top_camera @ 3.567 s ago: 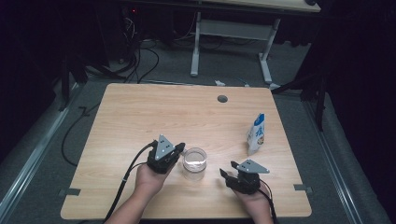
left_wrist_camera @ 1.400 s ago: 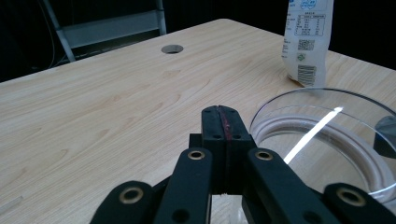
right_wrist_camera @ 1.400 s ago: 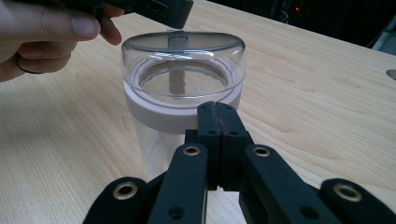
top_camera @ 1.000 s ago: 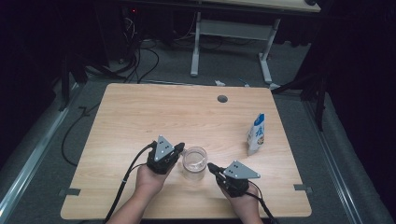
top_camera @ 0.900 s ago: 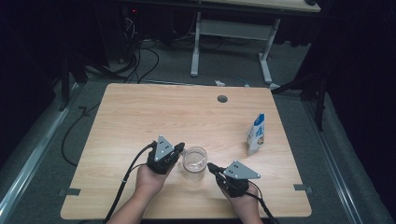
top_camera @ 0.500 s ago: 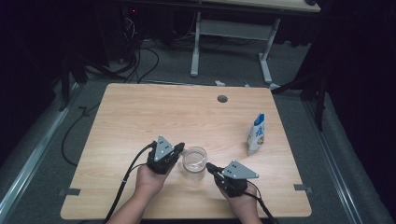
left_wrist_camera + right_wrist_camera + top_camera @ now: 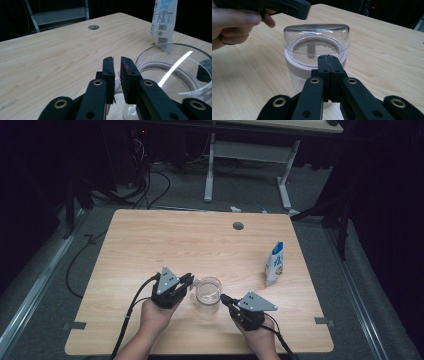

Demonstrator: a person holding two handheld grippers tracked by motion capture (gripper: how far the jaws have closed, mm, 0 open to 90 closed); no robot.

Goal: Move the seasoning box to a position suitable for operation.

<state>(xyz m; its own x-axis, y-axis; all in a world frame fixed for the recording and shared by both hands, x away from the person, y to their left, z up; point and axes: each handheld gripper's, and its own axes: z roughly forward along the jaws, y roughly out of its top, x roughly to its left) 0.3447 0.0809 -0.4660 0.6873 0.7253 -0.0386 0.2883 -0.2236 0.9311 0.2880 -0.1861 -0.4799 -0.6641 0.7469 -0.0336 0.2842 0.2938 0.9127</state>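
The clear jar (image 7: 208, 294) stands upright near the front edge of the worktop (image 7: 150, 240), between the two grippers. Seen from the right gripper view, the jar (image 7: 317, 55) has a transparent domed lid above a pale pinkish collar, with a see-through body below that rests on the wood. In the left gripper view its wide clear rim (image 7: 175, 67) fills the right side of the frame.

The left gripper (image 7: 186, 281) lies level at the jar's left side, held in the person's left hand (image 7: 155, 312). Its jaws have just been opening: in its own view the left gripper (image 7: 116, 67) shows a narrow gap between the two black jaws, with a small clear tab of the jar between them low down; whether the pads press on it cannot be told.

The right gripper (image 7: 226, 299) sits at the jar's front right, held by the right hand (image 7: 257, 335), its tips touching or just short of the jar's side. In its own view the right gripper (image 7: 328, 62) has its jaws pressed flat together with nothing between them, pointing at the collar.

A white and blue pouch (image 7: 274, 263) stands upright near the worktop's right edge, well apart from the jar. A round cable hole (image 7: 238, 226) lies toward the far edge.
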